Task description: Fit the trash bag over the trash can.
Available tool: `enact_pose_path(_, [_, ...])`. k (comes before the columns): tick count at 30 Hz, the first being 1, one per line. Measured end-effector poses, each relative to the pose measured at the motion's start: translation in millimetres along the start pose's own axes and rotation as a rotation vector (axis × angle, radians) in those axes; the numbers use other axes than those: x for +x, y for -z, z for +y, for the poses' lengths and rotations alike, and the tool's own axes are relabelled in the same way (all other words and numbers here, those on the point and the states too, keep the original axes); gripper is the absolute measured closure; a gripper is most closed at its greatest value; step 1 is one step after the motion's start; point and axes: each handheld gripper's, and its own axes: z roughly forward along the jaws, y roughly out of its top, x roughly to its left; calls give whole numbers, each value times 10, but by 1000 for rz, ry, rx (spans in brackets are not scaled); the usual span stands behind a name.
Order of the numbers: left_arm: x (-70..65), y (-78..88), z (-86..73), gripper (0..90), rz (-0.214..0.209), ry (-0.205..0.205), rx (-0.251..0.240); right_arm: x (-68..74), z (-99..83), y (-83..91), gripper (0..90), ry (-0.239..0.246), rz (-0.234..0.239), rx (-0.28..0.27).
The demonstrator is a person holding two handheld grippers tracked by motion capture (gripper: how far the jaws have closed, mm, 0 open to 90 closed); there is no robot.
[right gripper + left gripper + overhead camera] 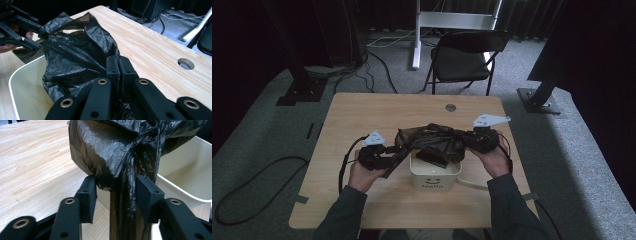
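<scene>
Here a black plastic bag (432, 140) hangs stretched between two hand-held grippers above a cream-white bin (435, 175) that stands near the front middle of the wooden table (362, 110). The bin carries a small face and a word printed on its near wall, and the bag sags partly into its open top.

The right gripper (119, 65) has its jaws pressed together on a gathered edge of the bag, the film bunched tightly between the pads; in the high view it sits at the bag's right end (484, 140), just right of the bin's far corner. The left gripper (116, 195) has its jaws spread apart, with a twisted strand of the bag running down between them. One pad touches the bulging film on its side, while the other stands just beside the strand; the jaws do not squeeze it. In the high view this gripper (379, 152) is at the bag's left end, just left of the bin, with a dark strip of film trailing down toward the table by it.

A round hole (451, 107) lies in the table's far edge, and a black folding chair (464, 55) stands on the grey carpet beyond.
</scene>
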Motion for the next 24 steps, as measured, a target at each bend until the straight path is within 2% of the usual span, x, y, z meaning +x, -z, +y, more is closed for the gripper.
enact_pose_path(2, [2, -10, -8, 550, 2, 3, 10, -1, -2, 3, 878, -1, -1, -1])
enact_pose_path(3, [-7, -52, -29, 550, 24, -6, 45, -3, -3, 5, 878, -2, -2, -4])
enact_pose_path(4, [-6, -62, -34, 656, 31, -7, 53, -2, -4, 18, 878, 1, -11, -9])
enact_pose_path(8, [25, -42, -33, 835, 37, 2, 43, -3, -15, 50, 875, 6, -26, -8])
enact_pose_path(10, [42, -12, -25, 894, 41, 1, 41, -18, -34, 75, 872, -3, -31, -9])
enact_pose_path(14, [84, 42, -22, 900, 54, 14, 33, -59, -82, 112, 871, -20, -39, -8])
enact_pose_path(15, [117, 74, -30, 900, 69, 24, 29, -70, -102, 122, 871, -27, -42, -10])
enact_pose_path(24, [288, 181, -109, 900, 114, 83, 26, -129, -279, 244, 868, -55, -65, -1])
